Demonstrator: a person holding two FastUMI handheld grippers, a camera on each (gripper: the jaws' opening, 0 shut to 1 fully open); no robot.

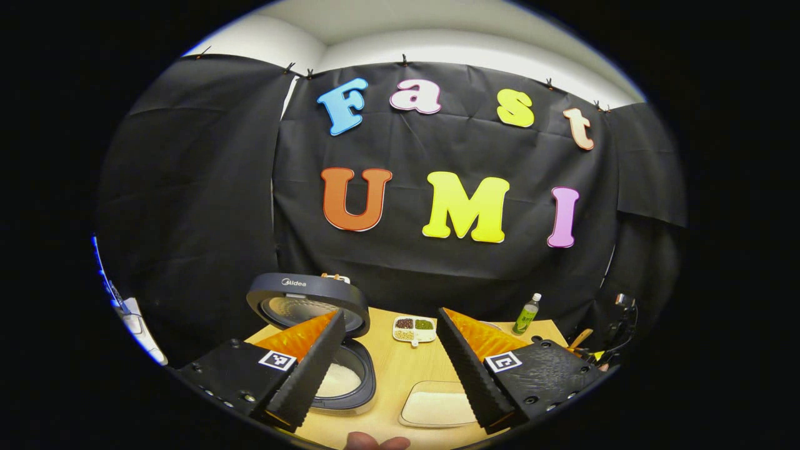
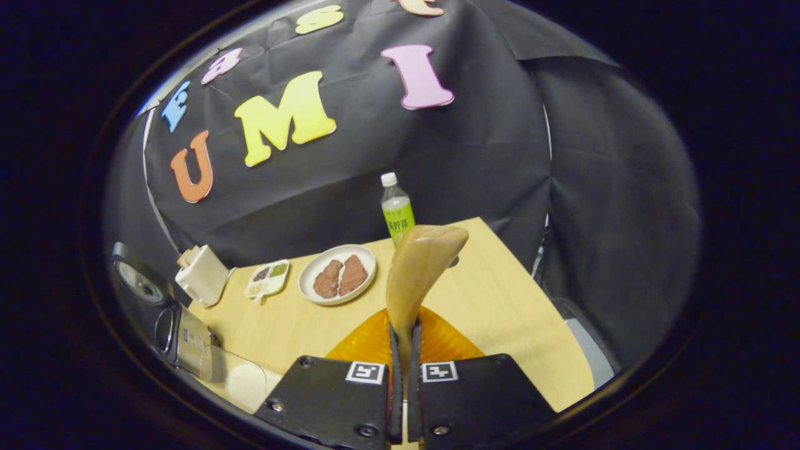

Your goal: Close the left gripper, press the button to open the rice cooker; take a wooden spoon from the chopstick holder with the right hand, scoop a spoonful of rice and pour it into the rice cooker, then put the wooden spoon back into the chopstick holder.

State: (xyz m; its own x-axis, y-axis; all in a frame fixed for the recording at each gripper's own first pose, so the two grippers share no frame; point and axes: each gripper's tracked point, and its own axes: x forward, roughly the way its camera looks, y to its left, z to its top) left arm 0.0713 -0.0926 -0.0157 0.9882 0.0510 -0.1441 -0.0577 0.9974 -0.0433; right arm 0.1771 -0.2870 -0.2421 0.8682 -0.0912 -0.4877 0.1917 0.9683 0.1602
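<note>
Your left gripper (image 1: 392, 369): jaws spread wide, holding nothing, over the near table (image 1: 400, 375). Rice cooker (image 1: 325, 350): left side, lid up, white rice in the pot. Your right gripper (image 2: 405, 350): clamped on the wooden spoon (image 2: 417, 269), bowl upward. Chopstick holder (image 2: 203, 274): far left. Bottle (image 2: 397, 211): far edge, beyond the spoon.

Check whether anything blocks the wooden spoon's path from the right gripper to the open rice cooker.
Nothing visible does. The right gripper holds the wooden spoon upright over bare table; the rice cooker sits lid-up, its pot uncovered.
</note>
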